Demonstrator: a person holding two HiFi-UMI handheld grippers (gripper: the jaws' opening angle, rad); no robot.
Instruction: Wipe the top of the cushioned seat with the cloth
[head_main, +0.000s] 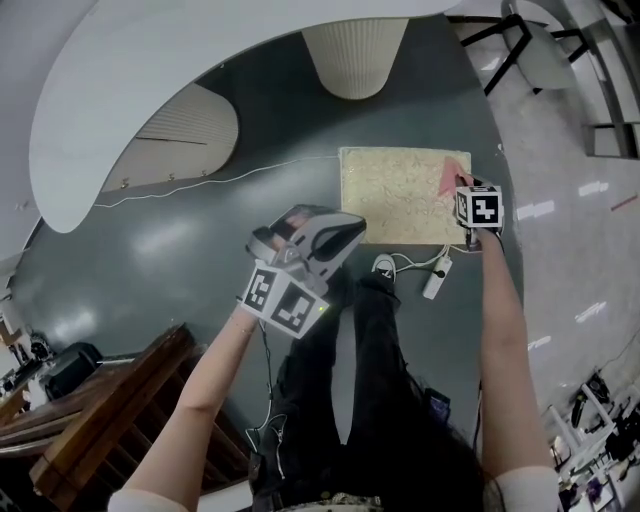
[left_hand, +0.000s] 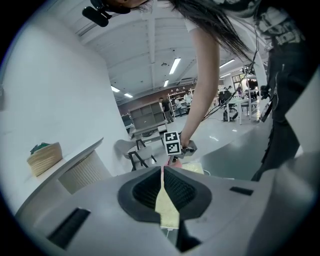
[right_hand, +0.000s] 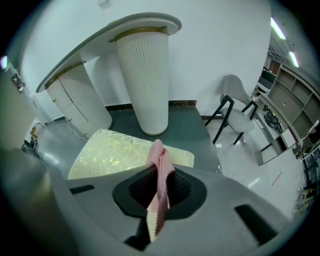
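Pink cloth pinched at the seat's far right corner

The right gripper (right_hand: 159, 175) has its fingers clamped on the pink cloth (right_hand: 159, 156), which sticks up out of them over the 2 o'clock corner of the cushioned seat (head_main: 395, 195) in the head view. The seat sits on the grey floor (head_main: 200, 250), a white ribbed column (head_main: 355, 55) at its 12 o'clock. The left gripper (head_main: 330, 238) hovers off the seat's 7 o'clock corner, its 2 fingers apparently closed to a slit on nothing.

The head view looks steeply down on the seat (head_main: 404, 196); the right gripper view faces it closely, the left gripper view from farther.
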